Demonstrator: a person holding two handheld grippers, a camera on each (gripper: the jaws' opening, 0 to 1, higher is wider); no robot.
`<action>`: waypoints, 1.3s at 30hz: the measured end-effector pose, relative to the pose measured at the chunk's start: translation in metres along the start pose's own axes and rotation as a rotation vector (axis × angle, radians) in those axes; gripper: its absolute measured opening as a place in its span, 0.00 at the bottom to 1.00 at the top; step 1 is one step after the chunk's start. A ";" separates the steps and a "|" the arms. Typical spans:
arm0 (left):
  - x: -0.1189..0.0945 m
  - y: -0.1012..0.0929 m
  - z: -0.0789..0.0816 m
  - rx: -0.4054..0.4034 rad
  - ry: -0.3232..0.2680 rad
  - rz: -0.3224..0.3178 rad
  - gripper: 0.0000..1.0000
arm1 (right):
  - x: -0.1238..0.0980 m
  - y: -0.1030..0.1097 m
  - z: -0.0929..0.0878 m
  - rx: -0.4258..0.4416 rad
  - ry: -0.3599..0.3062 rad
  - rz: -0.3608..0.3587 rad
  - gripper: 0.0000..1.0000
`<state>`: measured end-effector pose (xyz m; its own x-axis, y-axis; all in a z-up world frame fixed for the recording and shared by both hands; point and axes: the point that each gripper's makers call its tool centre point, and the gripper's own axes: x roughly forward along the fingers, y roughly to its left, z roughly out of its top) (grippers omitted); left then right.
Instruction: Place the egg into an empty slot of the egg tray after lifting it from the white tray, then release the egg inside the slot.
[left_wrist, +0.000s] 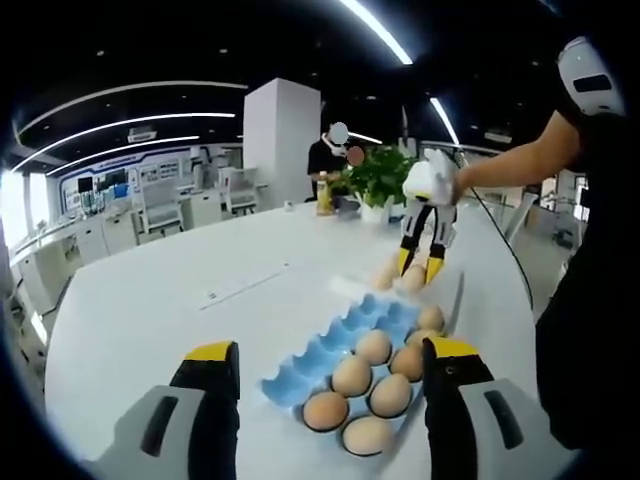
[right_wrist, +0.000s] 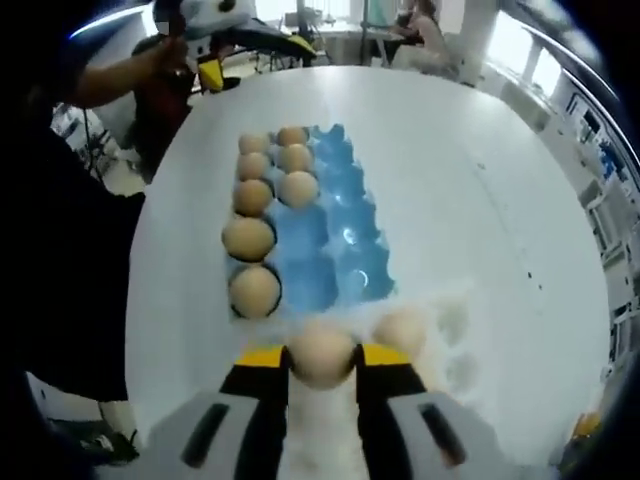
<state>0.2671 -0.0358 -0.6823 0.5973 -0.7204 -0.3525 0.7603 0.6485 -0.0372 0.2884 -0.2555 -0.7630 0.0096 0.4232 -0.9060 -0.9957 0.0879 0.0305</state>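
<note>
My right gripper (right_wrist: 322, 358) is shut on a tan egg (right_wrist: 322, 350) at the near edge of the white tray (right_wrist: 450, 335). A second egg (right_wrist: 402, 330) lies beside it in that tray. Just beyond is the blue egg tray (right_wrist: 345, 240), with several eggs in its left columns and bare slots on its right side. In the left gripper view, the right gripper (left_wrist: 420, 268) points down at the egg (left_wrist: 412, 280) beyond the blue egg tray (left_wrist: 345, 325). My left gripper (left_wrist: 330, 352) is open and holds nothing, hovering near the tray's close end.
Everything rests on a big white round table (left_wrist: 150, 300). A potted plant (left_wrist: 380, 175) and a yellow bottle (left_wrist: 325, 195) stand at its far side, where a person (left_wrist: 325, 155) is. The person's arm (left_wrist: 510, 160) reaches in from the right.
</note>
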 end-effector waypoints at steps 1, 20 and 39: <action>0.000 0.000 0.000 0.001 0.001 -0.001 0.75 | 0.001 0.001 0.001 -0.001 -0.001 0.003 0.26; -0.001 0.002 -0.001 0.004 0.004 0.002 0.75 | 0.018 0.010 0.039 -0.070 -0.038 0.039 0.26; -0.004 0.004 0.000 -0.002 -0.005 0.008 0.75 | 0.035 0.019 0.071 -0.130 -0.069 0.075 0.26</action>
<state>0.2675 -0.0306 -0.6815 0.6046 -0.7166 -0.3479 0.7550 0.6547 -0.0364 0.2762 -0.1745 -0.7643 -0.0630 0.4852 -0.8721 -0.9974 -0.0613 0.0380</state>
